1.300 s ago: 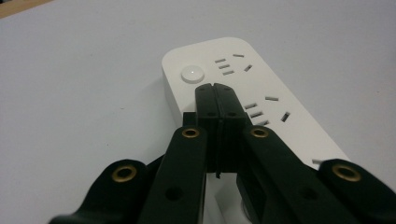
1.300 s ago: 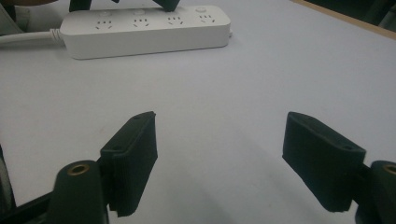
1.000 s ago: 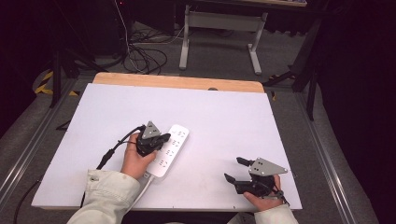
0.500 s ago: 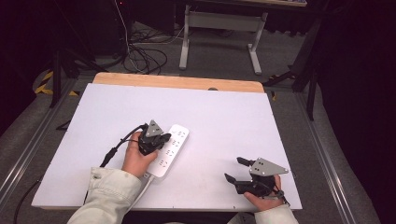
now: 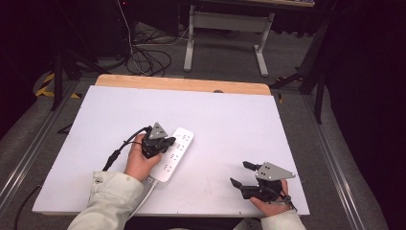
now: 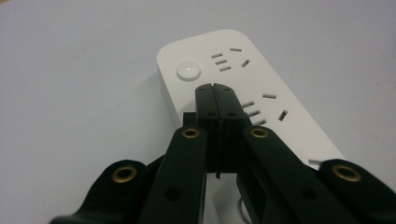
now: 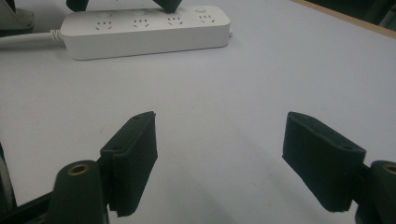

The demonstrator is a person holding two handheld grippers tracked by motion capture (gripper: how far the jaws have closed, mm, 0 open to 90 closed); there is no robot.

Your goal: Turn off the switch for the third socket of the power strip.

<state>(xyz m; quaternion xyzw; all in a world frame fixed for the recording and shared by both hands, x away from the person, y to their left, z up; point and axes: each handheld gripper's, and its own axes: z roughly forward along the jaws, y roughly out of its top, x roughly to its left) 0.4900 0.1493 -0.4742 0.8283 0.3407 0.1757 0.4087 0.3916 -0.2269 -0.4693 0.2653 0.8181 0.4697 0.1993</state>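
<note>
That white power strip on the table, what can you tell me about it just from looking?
The power strip is a long white block with rounded corners, plastic by its look, lying flat on the white table. Its top carries rows of socket slots and one round button near the far end. A white cord leaves its near end. The left gripper, jaws shut, hangs just over its top; contact cannot be told.

Power strip (image 6: 243,84): near end cut off at 5 o'clock in the left gripper view, mid-section hidden behind the left hand-held gripper (image 6: 215,89). Its cord (image 7: 28,37) runs off the right gripper view's edge at 9 o'clock. Socket markings too small to read in the high view.
</note>
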